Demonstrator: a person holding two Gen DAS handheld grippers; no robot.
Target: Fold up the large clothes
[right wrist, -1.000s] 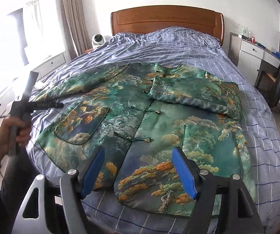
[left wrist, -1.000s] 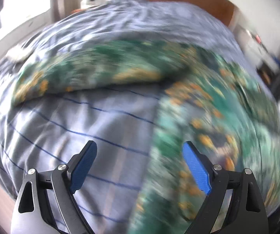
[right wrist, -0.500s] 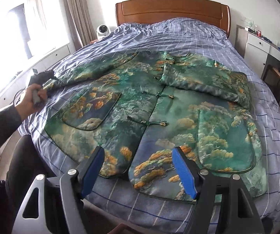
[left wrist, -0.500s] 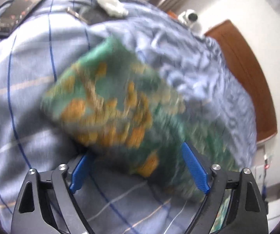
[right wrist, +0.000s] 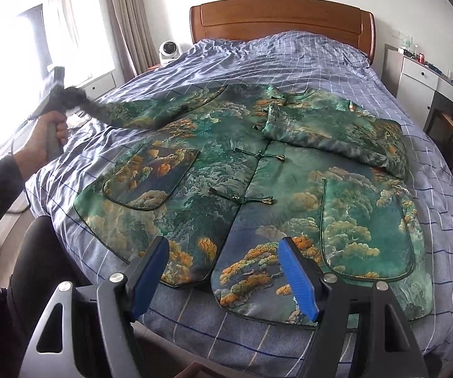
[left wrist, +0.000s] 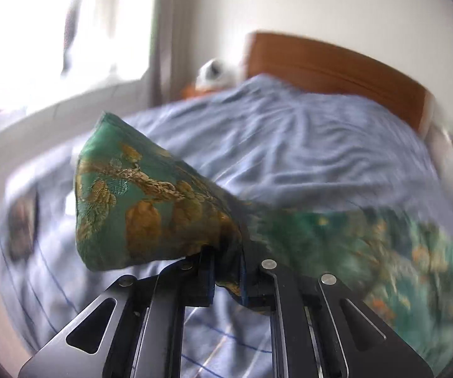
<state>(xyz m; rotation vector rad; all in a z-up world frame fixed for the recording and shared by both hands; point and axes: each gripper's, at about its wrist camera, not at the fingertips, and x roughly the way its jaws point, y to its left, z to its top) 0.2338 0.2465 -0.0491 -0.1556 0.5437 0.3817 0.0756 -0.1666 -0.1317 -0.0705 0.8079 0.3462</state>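
Jacket (right wrist: pixel 245 170) lies face-up, spread across the bed (right wrist: pixel 289 63), its far sleeve cuff (left wrist: pixel 138 201) pinched tight in the left gripper (left wrist: pixel 226 280) and raised, seemingly to fold inward, while the right gripper (right wrist: pixel 223 271) hovers wide apart, empty, above the hem.

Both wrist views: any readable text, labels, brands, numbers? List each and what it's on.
None readable.
Jacket: woven tree and cloud pattern only, no label in sight.
Bedspread: plain grid, no text.
White fan by the headboard: no legible marking.
Red can on the white dresser: too small to read.
Left wrist view: motion-blurred; the sleeve end in the left gripper bears only pattern.
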